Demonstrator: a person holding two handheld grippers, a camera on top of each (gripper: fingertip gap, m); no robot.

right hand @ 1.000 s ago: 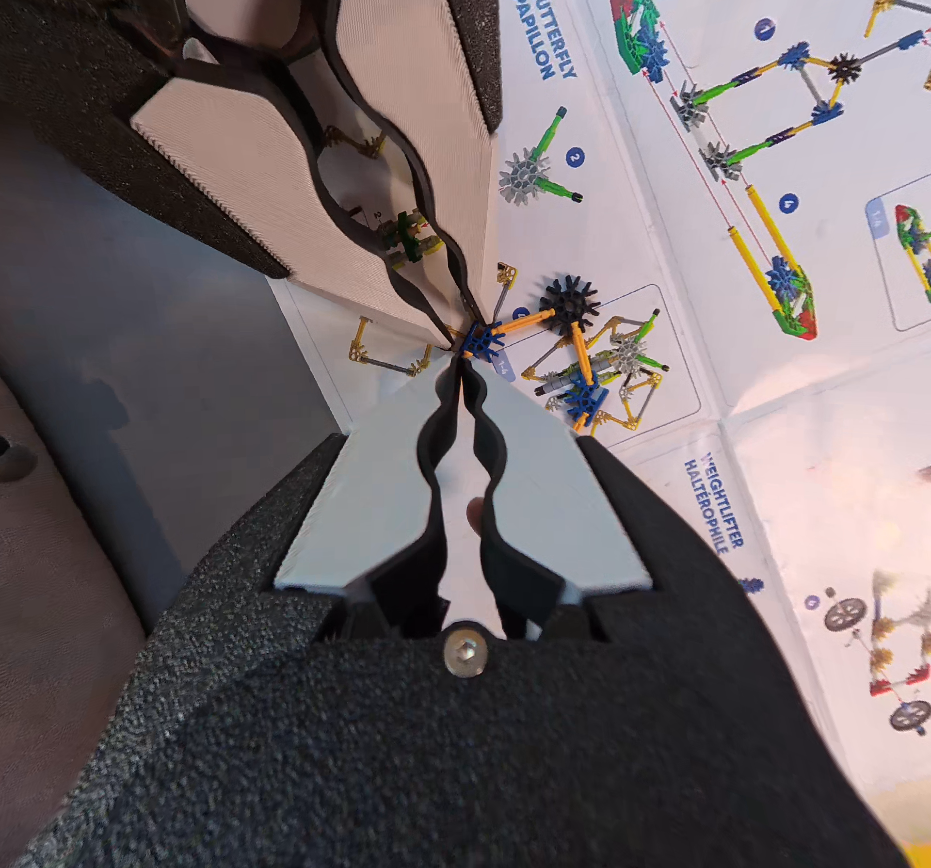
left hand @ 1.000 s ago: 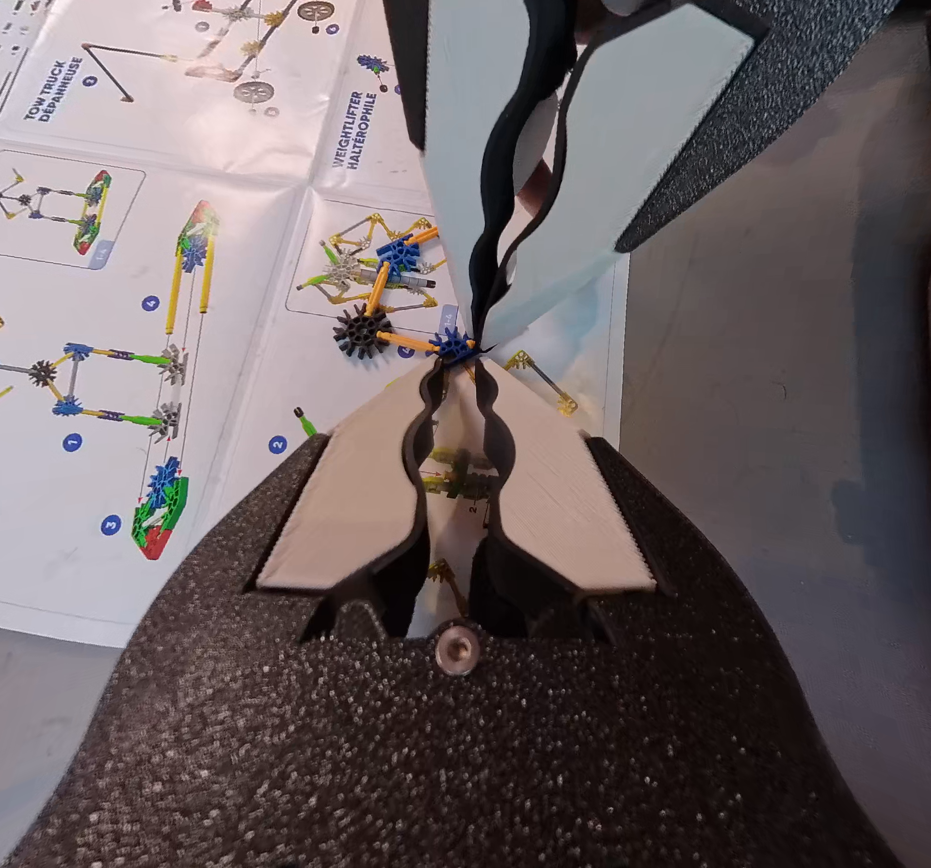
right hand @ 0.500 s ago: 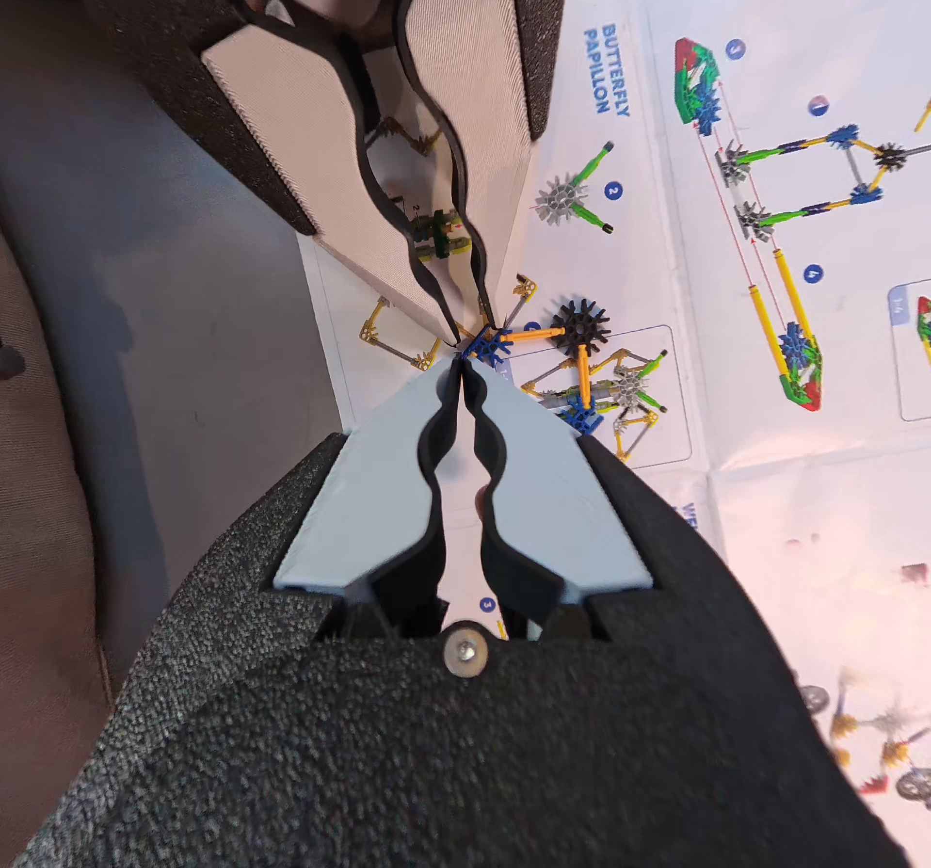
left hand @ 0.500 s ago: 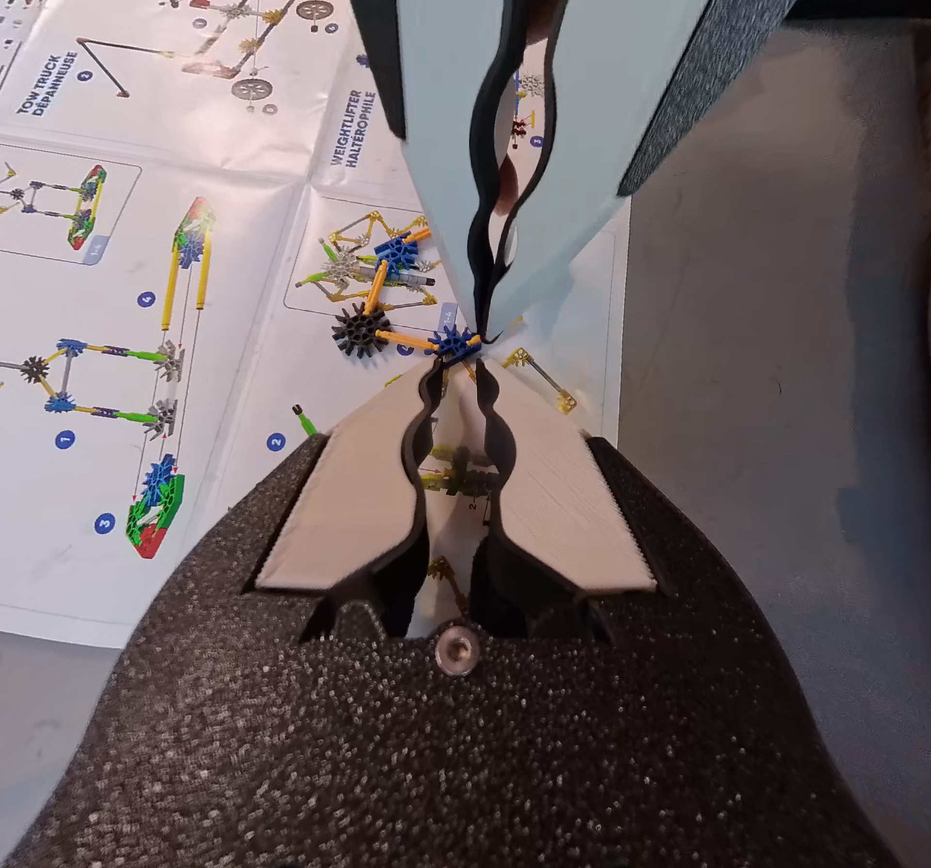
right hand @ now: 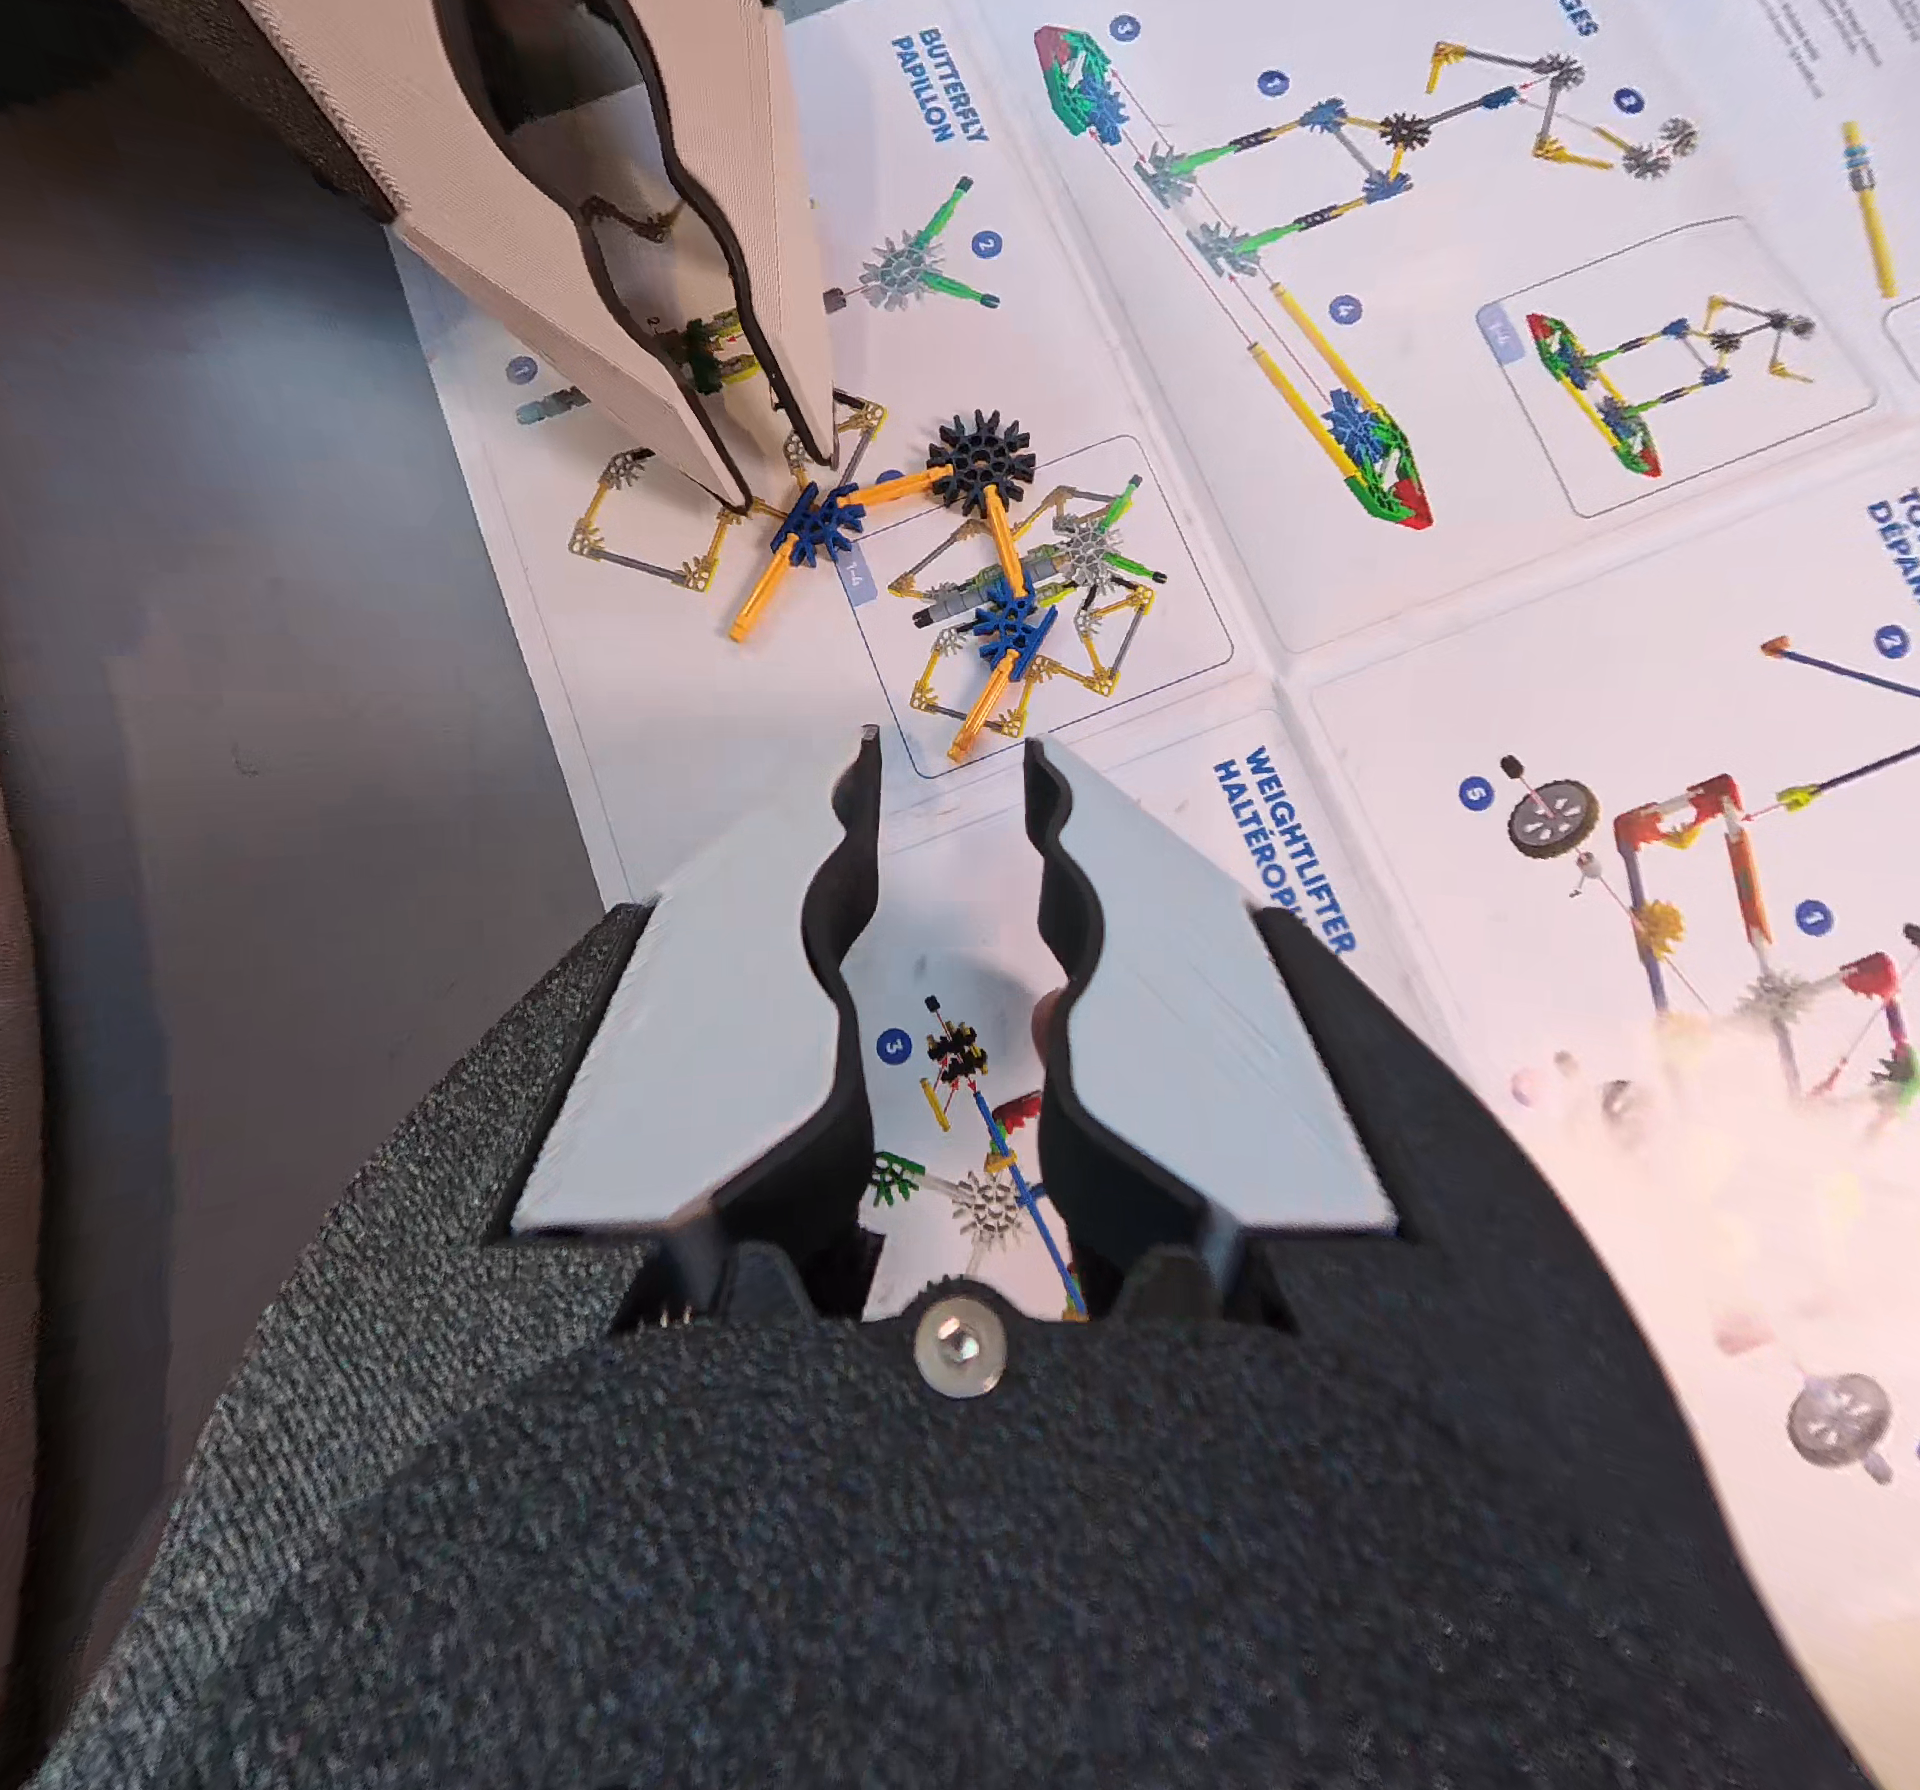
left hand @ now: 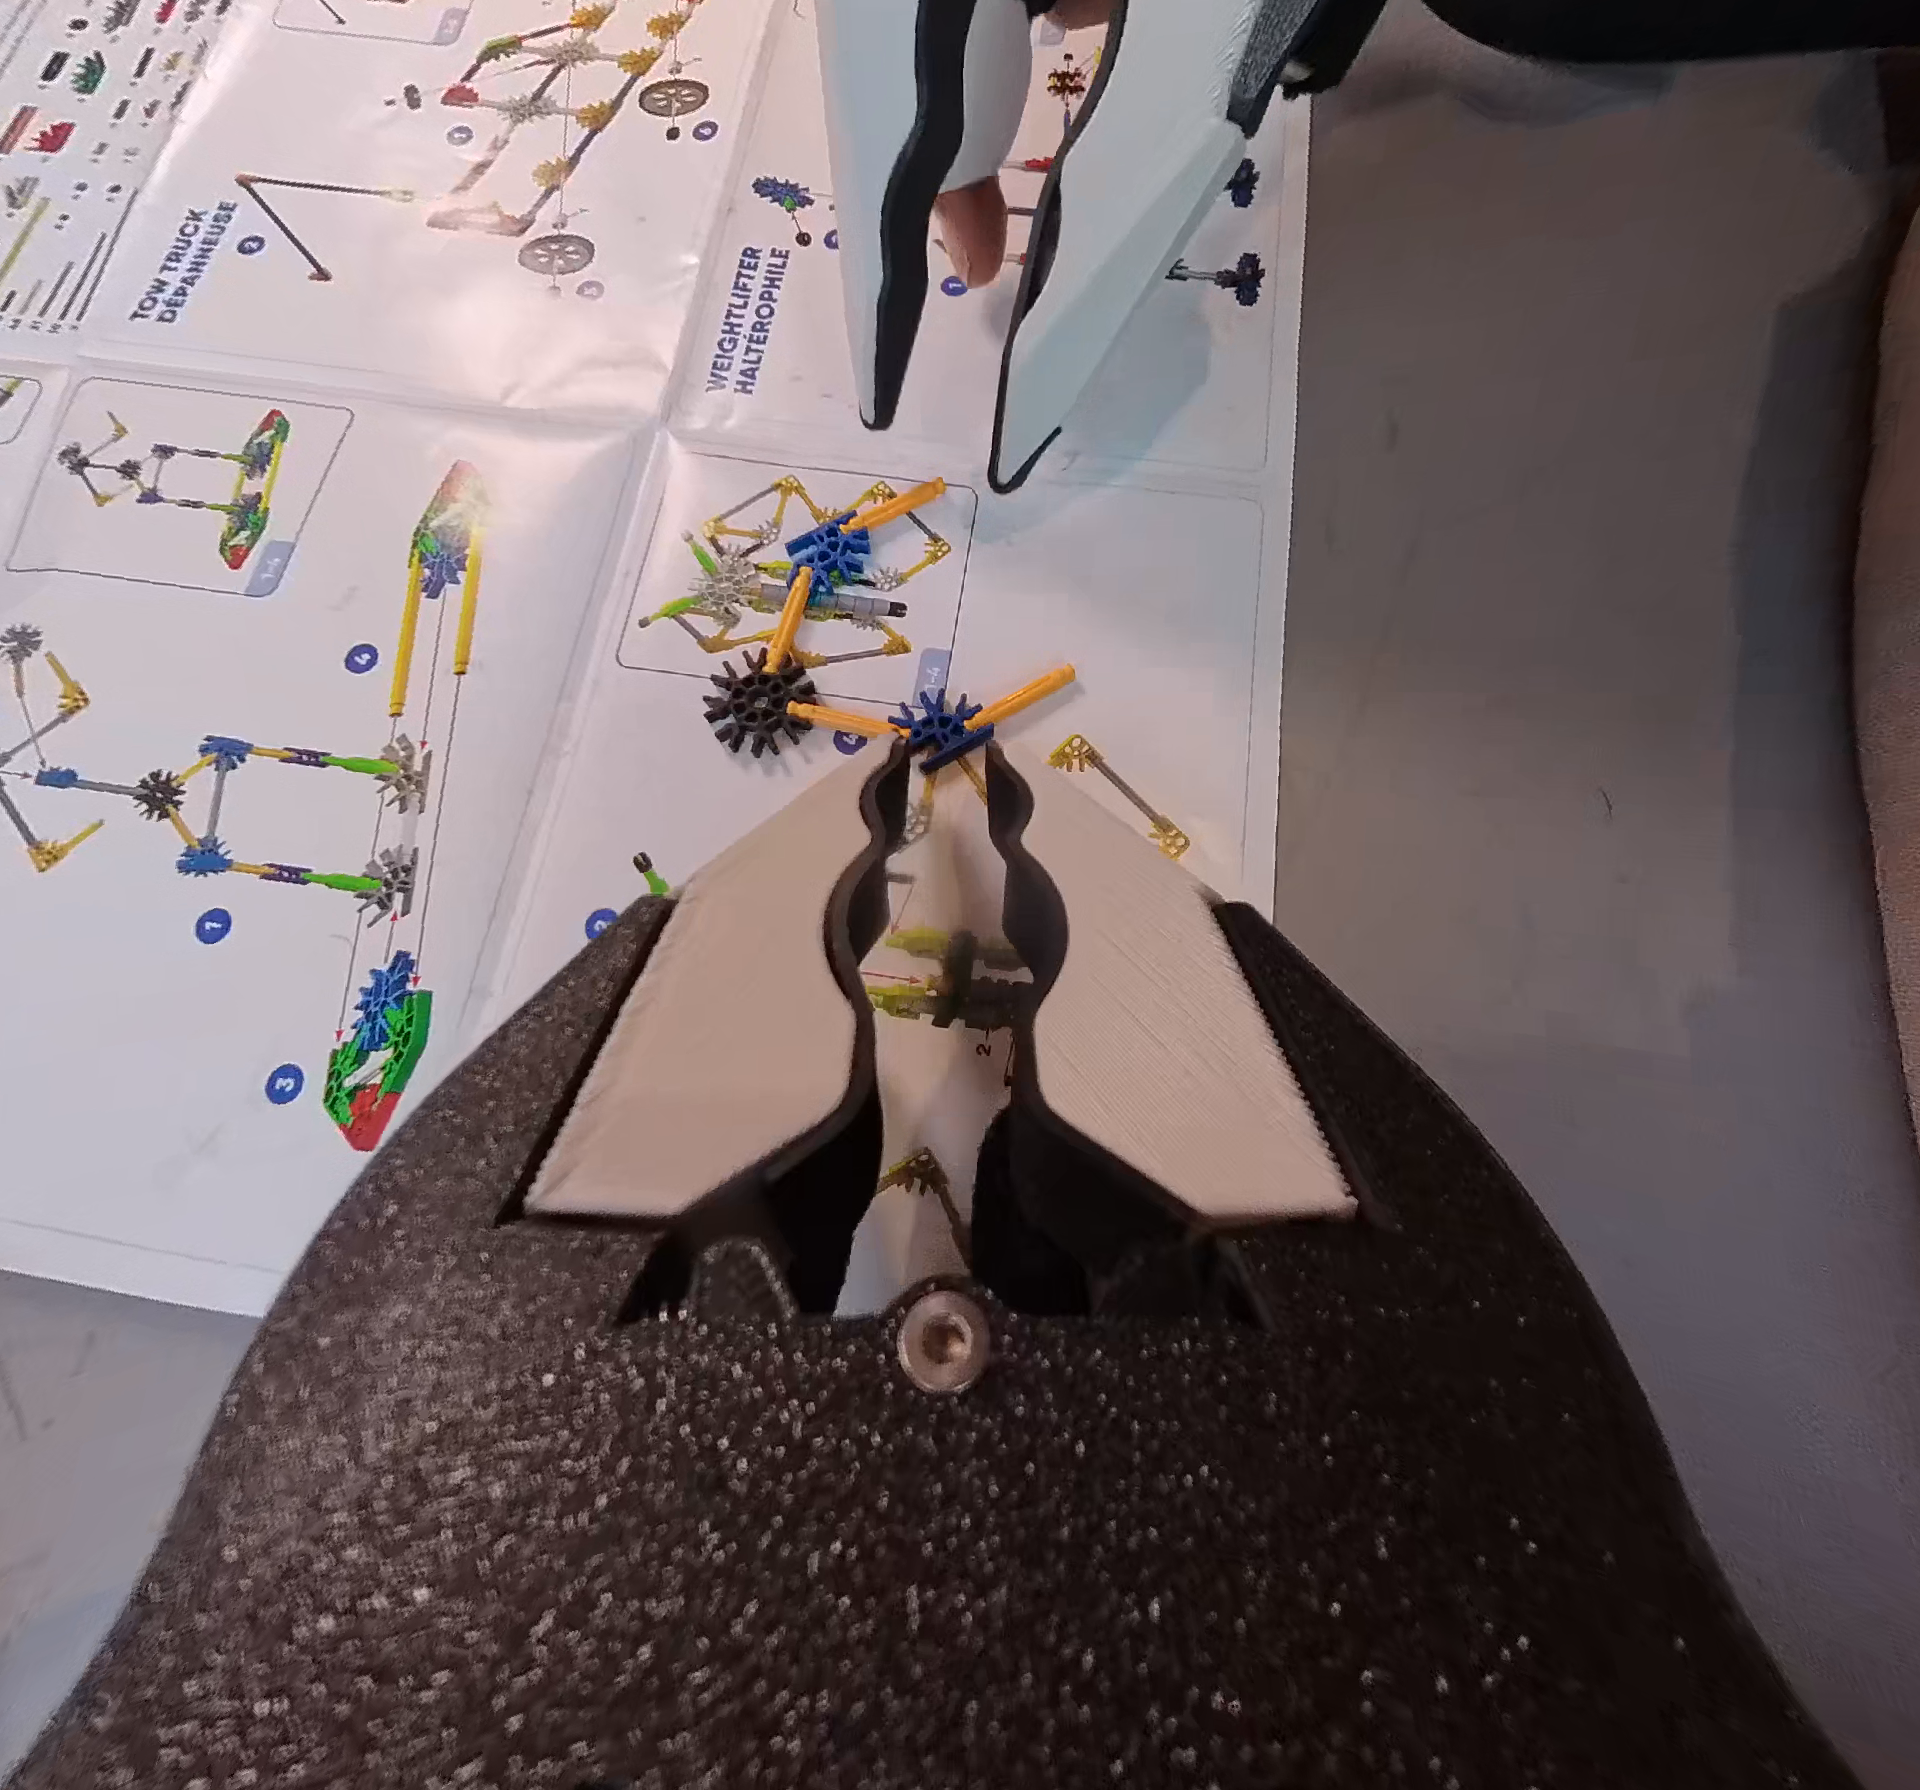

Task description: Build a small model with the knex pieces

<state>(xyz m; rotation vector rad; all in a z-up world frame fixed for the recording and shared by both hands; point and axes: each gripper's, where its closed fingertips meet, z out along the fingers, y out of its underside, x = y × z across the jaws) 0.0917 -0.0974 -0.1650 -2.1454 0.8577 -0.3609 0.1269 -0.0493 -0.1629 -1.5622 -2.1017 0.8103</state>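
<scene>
A small toy assembly lies on a printed instruction sheet point(left hand: 582, 805): a black round connector point(left hand: 764, 701), orange-yellow rods and two blue connectors. My left gripper point(left hand: 942, 753) has its tips closed narrowly on the edge of the near blue connector point(left hand: 940, 727), which has a yellow rod point(left hand: 1023, 691) sticking out of it. The same connector point(right hand: 821, 525) and rod point(right hand: 769, 592) also show in the right wrist view, at the left gripper's tips point(right hand: 784, 480). My right gripper point(right hand: 948, 743) is open and empty, a short way back from the assembly, and hangs above the sheet in the left wrist view point(left hand: 940, 450).
The sheet point(right hand: 707, 722) lies on a grey table point(left hand: 1507, 805), with its edge close to the assembly. A brown padded surface point(left hand: 1901, 597) runs along the table's far side. A person's finger point(left hand: 971, 223) shows behind the right gripper's fingers. The grippers' ends are close to 7 centimeters from one another.
My right gripper has opened and pulled back from the blue connector, leaving the yellow rod stuck in it. My left gripper has stayed on the connector.
</scene>
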